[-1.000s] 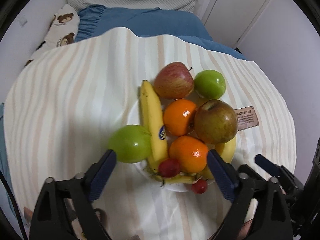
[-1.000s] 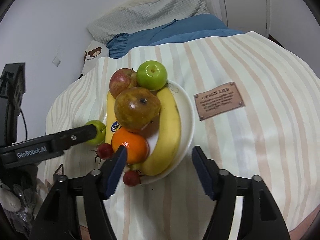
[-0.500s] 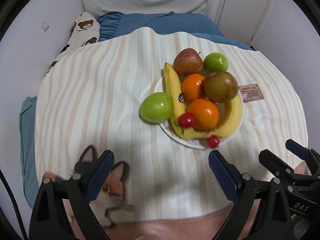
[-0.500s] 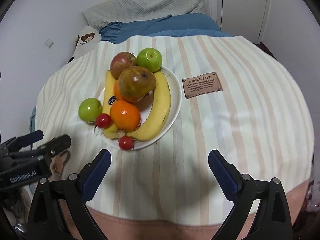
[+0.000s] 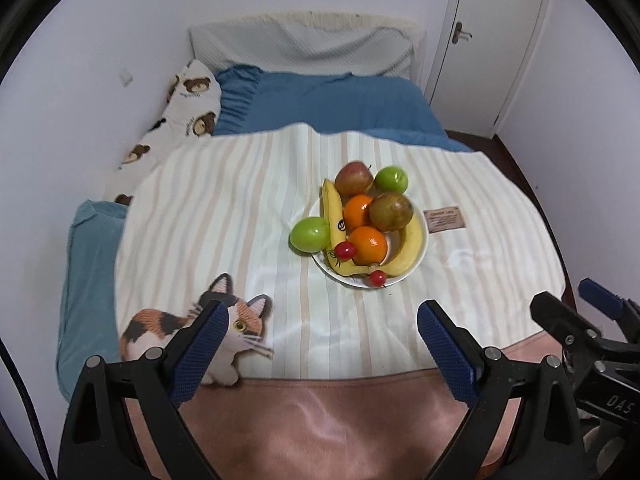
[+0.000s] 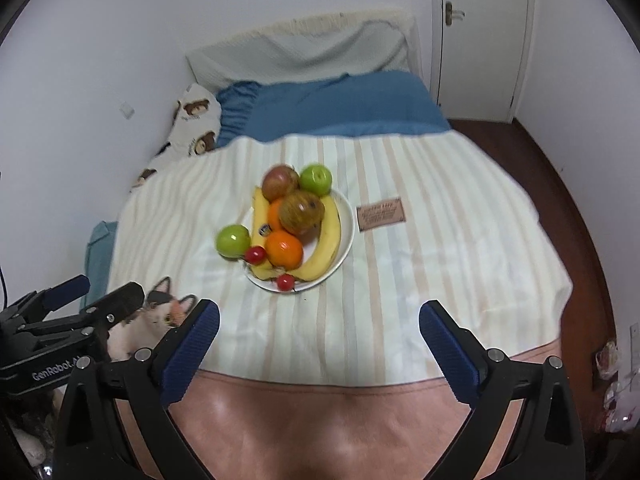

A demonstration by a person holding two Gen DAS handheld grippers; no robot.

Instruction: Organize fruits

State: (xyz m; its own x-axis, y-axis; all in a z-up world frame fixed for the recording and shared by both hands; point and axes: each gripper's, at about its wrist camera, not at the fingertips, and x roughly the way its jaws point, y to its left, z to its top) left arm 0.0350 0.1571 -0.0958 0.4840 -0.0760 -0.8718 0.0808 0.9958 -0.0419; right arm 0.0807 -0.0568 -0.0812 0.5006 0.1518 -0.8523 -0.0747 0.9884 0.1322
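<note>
Both claws stand apart over the near edge of the bed, nothing between the pads: the left claw and the right claw, whose jaws have just been opening.

The left wrist view alone shows the cat print whole, at the blanket's near left corner; the right wrist view shows only its ears, the rest hidden behind the left claw. The right wrist view alone shows the wooden floor along the bed's right side.

The white plate sits near the middle of the striped blanket. Count on it: two bananas, two oranges, one red apple, one green apple, one brownish apple, two cherries (one at the near rim). A second green apple lies off the plate, touching its left side.
</note>
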